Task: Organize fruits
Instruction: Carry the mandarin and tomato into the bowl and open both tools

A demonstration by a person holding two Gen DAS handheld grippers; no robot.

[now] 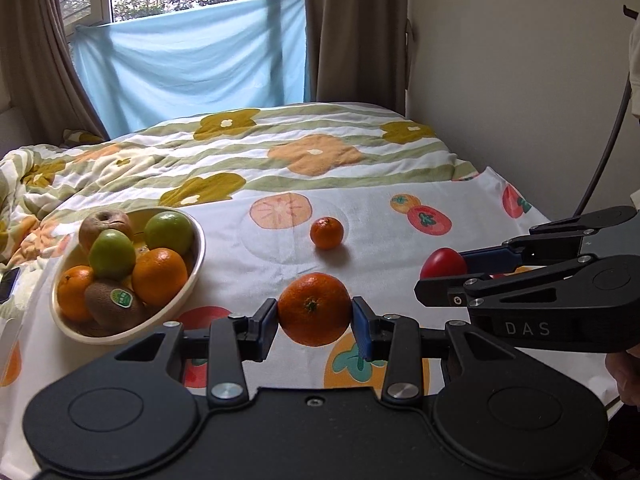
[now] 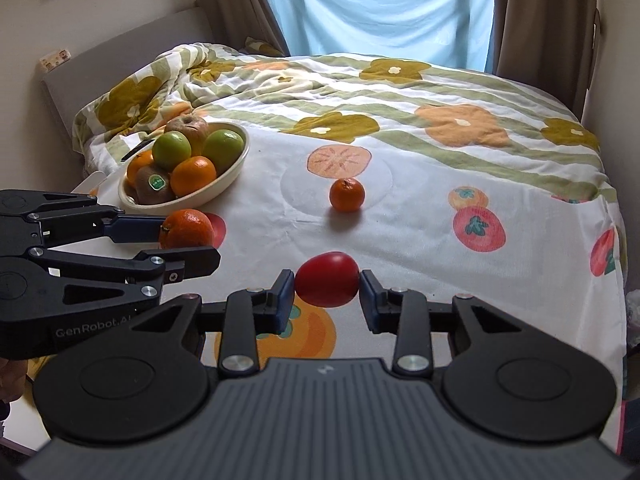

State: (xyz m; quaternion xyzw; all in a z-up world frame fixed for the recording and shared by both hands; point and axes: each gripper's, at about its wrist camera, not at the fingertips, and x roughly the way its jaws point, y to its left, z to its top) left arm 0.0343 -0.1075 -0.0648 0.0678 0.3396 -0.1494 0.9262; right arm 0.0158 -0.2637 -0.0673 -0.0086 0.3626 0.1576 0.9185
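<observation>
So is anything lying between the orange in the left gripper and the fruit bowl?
Nothing visible. The orange sits between the left gripper pads, and only bare cloth separates it from the bowl, which is already piled high.

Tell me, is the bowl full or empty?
Nearly full. The bowl holds a heaped pile: two green apples, oranges, a kiwi with a sticker and a brownish apple, rising above its rim.

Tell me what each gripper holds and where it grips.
Left gripper pinches the large orange across its sides. Right gripper brackets the red fruit; its right pad's contact is unclear.
</observation>
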